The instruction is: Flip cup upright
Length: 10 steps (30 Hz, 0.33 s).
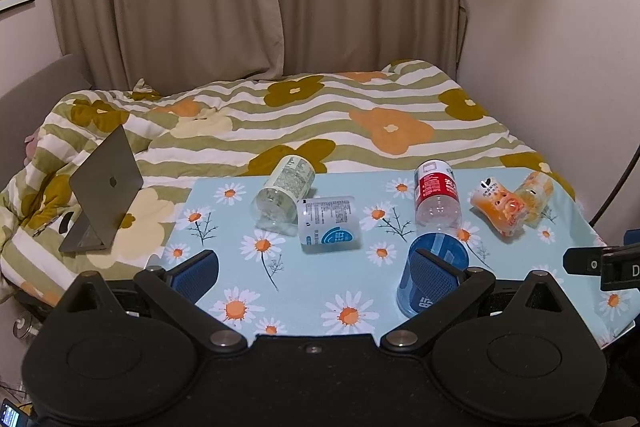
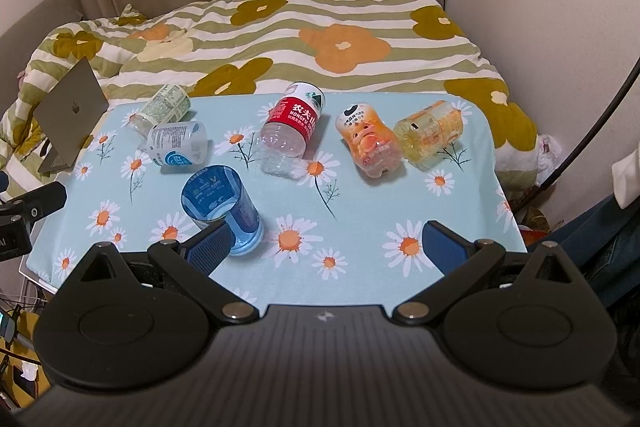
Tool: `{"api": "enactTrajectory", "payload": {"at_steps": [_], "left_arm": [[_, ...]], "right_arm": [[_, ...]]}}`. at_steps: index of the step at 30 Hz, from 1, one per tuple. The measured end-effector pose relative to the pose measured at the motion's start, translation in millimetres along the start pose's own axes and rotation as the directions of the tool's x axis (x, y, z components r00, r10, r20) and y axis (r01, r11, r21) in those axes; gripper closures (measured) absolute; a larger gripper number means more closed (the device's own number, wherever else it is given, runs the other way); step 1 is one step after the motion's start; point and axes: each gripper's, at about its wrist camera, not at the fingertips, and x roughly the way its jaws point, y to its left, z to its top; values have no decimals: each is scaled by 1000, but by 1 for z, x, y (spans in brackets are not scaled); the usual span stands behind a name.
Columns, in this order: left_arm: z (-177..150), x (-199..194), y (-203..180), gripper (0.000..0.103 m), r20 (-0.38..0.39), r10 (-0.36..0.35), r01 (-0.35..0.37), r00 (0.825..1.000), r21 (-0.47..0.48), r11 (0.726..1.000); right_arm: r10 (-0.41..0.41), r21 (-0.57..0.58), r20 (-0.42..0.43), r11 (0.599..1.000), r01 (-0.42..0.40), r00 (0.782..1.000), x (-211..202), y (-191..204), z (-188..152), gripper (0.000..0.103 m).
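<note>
A clear blue cup [image 1: 434, 273] [image 2: 222, 211] stands on the daisy tablecloth [image 1: 320, 291] [image 2: 340, 227] near its front edge, wide end down. My left gripper [image 1: 316, 267] is open and empty, its right finger [image 1: 434, 269] in front of the cup. My right gripper [image 2: 328, 243] is open and empty, its left finger [image 2: 210, 247] in front of the cup's base. Further back lie several cut bottle cups on their sides: a green-labelled one [image 1: 286, 191] [image 2: 162, 109], a white and blue one [image 1: 330, 223] [image 2: 178, 145], a red-labelled one [image 1: 436, 197] [image 2: 290, 129], an orange one [image 1: 500, 207] [image 2: 370, 141] and a yellow one [image 1: 534, 193] [image 2: 430, 133].
A bed with a striped flower quilt [image 1: 320, 115] [image 2: 320, 35] lies behind the table. An open laptop [image 1: 102, 191] [image 2: 70, 115] stands on it at the left. Curtains and a wall are at the back. The other gripper's black body shows at the edge of each view [image 1: 604, 263] [image 2: 24, 211].
</note>
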Motion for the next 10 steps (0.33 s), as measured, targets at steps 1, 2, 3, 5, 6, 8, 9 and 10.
{"api": "enactTrajectory", "payload": {"at_steps": [1, 2, 3, 5, 6, 8, 9, 10], "left_arm": [[0, 0, 1, 0, -1, 1, -1, 1000, -3, 1000], [-1, 0, 1, 0, -2, -1, 1, 1000, -7, 1000], [-1, 1, 2, 0, -3, -5, 4, 1000, -10, 1000], [-1, 1, 4, 0, -4, -9, 9, 1000, -14, 1000], [-1, 1, 4, 0, -1, -9, 9, 1000, -13, 1000], [-2, 0, 3, 0, 8, -5, 5, 1000, -6, 1000], [-1, -1, 2, 0, 12, -2, 2, 1000, -3, 1000], [-2, -1, 2, 0, 13, 0, 0, 1000, -1, 1000]], "right_arm": [[0, 0, 0, 1000, 0, 1000, 0, 0, 0, 0], [-1, 0, 0, 1000, 1, 1000, 0, 0, 0, 0], [0, -1, 0, 1000, 0, 1000, 0, 0, 0, 0], [-1, -1, -1, 1000, 1, 1000, 0, 1, 0, 0], [-1, -1, -2, 1000, 1, 1000, 0, 0, 0, 0], [-1, -1, -1, 1000, 1, 1000, 1, 1, 0, 0], [-1, -1, -1, 1000, 1, 1000, 1, 1, 0, 0], [-1, -2, -1, 1000, 1, 1000, 1, 0, -1, 0]]}}
